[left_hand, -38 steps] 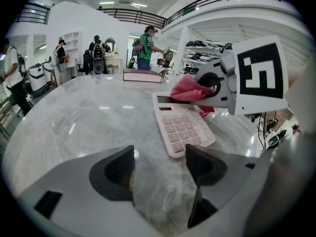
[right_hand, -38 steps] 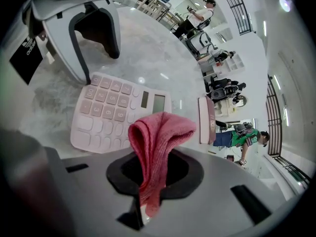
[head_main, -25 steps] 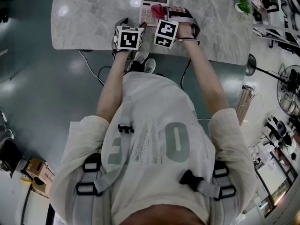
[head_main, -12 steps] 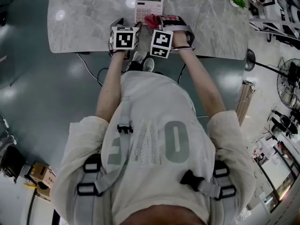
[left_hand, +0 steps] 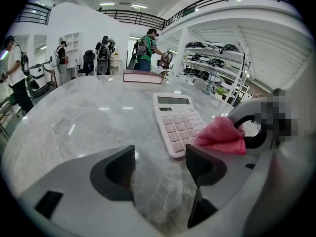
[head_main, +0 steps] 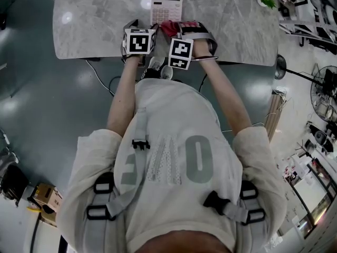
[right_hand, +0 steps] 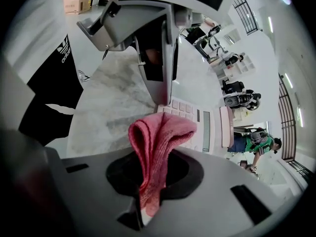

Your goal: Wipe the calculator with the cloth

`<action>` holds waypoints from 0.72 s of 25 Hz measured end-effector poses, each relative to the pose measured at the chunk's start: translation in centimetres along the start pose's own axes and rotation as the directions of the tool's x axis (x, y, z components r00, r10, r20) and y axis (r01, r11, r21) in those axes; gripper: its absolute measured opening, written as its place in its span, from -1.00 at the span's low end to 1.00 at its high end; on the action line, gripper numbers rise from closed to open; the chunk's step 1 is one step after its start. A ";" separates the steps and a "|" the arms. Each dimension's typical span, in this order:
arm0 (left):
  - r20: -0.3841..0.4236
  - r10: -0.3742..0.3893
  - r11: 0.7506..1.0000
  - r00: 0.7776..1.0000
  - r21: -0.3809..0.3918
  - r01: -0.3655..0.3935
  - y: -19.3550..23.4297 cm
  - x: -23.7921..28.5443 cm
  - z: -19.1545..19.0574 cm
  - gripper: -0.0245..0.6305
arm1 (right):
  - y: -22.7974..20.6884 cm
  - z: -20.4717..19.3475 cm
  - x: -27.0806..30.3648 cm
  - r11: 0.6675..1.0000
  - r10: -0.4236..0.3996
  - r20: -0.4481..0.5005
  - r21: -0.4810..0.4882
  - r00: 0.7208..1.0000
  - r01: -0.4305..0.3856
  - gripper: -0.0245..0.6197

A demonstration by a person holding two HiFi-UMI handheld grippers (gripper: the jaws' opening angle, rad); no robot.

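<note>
A pale pink calculator [head_main: 166,7] lies flat on the grey marble table [head_main: 95,15]. In the left gripper view the calculator [left_hand: 177,122] is just ahead and to the right. My right gripper [head_main: 172,29] is shut on a folded pink cloth [head_main: 169,26], which hangs at the calculator's near end. In the right gripper view the cloth [right_hand: 157,142] sticks up from between the jaws, with the calculator's keys [right_hand: 187,113] behind it. My left gripper [left_hand: 160,168] stands open over bare marble, beside the calculator's near left corner. The cloth [left_hand: 220,136] shows to its right.
A thick book [left_hand: 142,76] lies at the table's far end. A small green plant [head_main: 268,0] stands at the table's right end. The table's near edge [head_main: 105,57] runs just under both grippers. Several people stand beyond the table.
My right gripper has drawn the cloth back along the calculator, from its middle to its near end. The left gripper has stayed beside the calculator's near left corner.
</note>
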State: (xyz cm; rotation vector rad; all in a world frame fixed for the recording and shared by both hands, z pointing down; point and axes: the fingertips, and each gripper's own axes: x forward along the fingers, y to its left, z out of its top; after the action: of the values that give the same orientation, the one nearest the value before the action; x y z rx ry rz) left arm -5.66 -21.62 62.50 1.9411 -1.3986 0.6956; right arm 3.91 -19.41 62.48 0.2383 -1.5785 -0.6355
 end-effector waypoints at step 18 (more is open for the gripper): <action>-0.013 -0.010 1.000 1.000 0.005 0.010 0.0 0.0 0.0 0.06 | -12.0 1.0 0.4 0.996 -0.084 0.018 0.006 0.996 0.084 -0.75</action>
State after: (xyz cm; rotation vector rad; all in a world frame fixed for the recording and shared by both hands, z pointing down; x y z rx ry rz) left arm -5.66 -21.57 62.47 1.9426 -1.3797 0.7069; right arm 0.28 -29.21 56.54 0.3048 -1.5942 -0.6999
